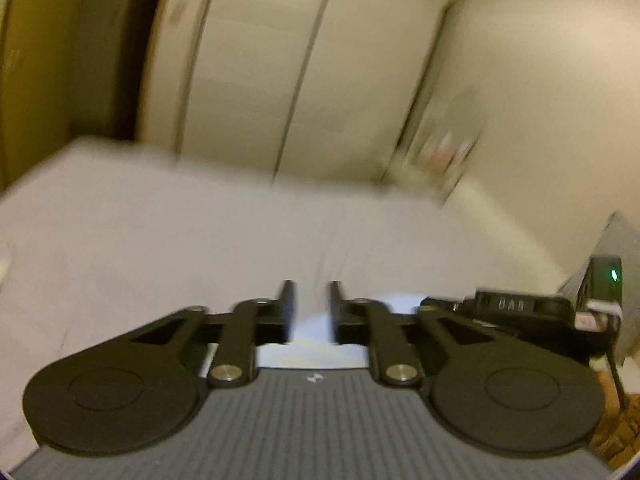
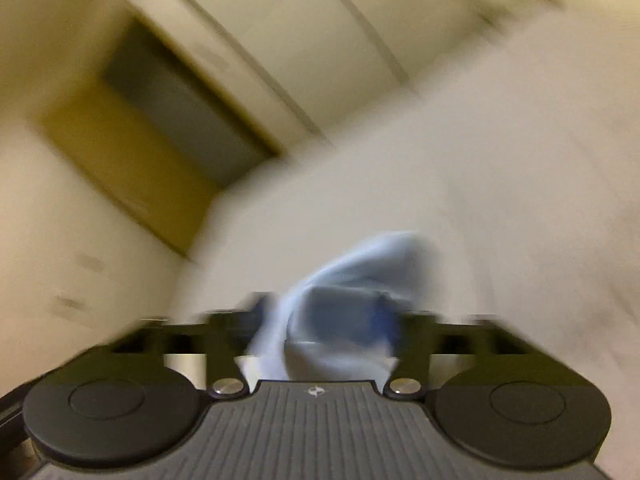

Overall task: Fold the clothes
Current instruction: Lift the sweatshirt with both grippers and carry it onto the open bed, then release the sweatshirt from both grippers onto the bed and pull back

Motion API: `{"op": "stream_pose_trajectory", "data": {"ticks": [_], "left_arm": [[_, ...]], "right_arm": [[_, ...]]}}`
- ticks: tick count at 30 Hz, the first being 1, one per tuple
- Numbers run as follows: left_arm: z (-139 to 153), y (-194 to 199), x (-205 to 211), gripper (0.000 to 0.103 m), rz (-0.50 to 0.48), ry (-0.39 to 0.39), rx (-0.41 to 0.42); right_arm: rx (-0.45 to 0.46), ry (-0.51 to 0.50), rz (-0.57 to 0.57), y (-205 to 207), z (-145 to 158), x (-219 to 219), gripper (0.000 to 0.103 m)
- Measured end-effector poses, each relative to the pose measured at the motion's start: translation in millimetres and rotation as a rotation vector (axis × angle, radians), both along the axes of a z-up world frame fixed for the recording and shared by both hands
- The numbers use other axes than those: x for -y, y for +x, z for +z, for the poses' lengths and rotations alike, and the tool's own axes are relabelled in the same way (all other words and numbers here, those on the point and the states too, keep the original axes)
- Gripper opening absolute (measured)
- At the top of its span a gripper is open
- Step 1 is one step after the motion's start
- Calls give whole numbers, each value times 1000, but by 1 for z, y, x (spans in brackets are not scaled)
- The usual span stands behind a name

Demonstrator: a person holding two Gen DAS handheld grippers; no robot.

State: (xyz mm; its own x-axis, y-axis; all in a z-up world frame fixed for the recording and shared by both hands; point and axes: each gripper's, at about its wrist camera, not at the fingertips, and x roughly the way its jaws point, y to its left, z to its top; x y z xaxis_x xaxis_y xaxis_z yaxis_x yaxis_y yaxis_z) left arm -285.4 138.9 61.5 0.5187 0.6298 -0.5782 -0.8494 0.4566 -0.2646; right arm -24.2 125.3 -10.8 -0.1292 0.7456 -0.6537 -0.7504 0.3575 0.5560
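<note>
Bunching between right tool [image 2: 326, 316] fingers: crumpled pale-blue cloth garment [image 2: 348, 292], gripped, over white bed sheet [image 2: 500, 184]; left tool [image 1: 311, 304] slightly open, holding nothing; left view alone shows other tool

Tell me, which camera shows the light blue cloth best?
The right wrist view: the light blue cloth bunches between the right gripper fingers, though blurred. The left wrist view shows only a pale strip near the left gripper.

Cloth [image 2: 340, 312] between right tongs [image 2: 326, 308], above the bed [image 2: 500, 200]; wardrobe [image 1: 280, 60] behind
</note>
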Motion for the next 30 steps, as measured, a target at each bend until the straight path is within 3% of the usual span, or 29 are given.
{"op": "stream_pose_trajectory", "data": {"ticks": [3, 7, 9, 13, 20, 30], "left_arm": [[-50, -29, 1, 22, 38, -162, -122], [-107, -49, 11, 23, 75, -372, -227], [-118, -56, 17, 23, 81, -408, -250], [-117, -62, 31, 38, 97, -386, -293], [-94, -69, 69, 46, 132, -281, -372], [-79, -70, 140, 53, 143, -242, -410]], "right_arm": [[6, -175, -37, -33, -37, 14, 85], [-8, -241, -16, -69, -52, 43, 84], [29, -240, 8, -78, -46, 47, 85], [87, -233, 72, -105, -34, 67, 86], [138, -218, 189, -147, -28, 88, 86], [172, -215, 235, -179, -27, 145, 89]]}}
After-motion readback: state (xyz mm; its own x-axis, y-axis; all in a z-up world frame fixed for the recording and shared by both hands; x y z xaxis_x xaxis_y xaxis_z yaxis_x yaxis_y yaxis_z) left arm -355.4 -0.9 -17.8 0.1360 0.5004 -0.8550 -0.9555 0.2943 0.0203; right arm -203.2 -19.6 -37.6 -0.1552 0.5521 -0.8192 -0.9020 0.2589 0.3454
